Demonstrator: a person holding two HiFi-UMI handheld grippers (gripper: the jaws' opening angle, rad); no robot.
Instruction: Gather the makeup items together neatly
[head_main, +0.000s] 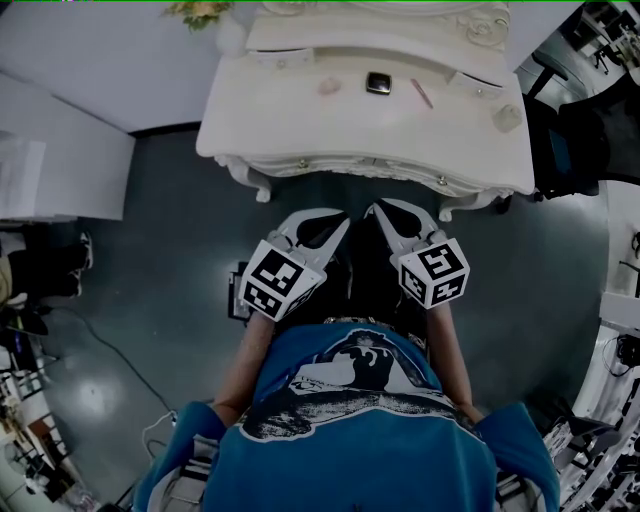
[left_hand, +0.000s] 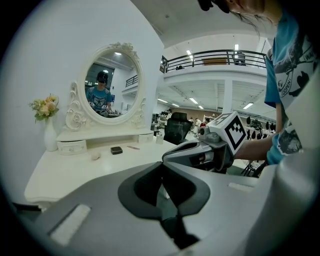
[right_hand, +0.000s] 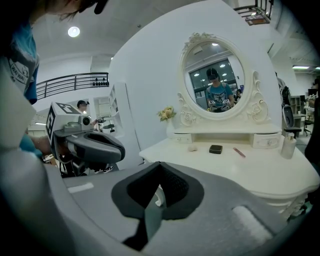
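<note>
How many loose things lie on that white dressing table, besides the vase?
4: pale puff at left, dark compact in the middle, pink stick beside it, bottle at far right. Others may be hidden.

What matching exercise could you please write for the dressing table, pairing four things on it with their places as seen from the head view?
Things:
1. black compact
2. pink stick
3. pale sponge
4. vase of flowers

Places:
A. at the far left, beside the mirror
B. in the middle, between the two other small items
C. just right of the compact
D. just left of the compact

Pairs: 1-B, 2-C, 3-D, 4-A
</note>
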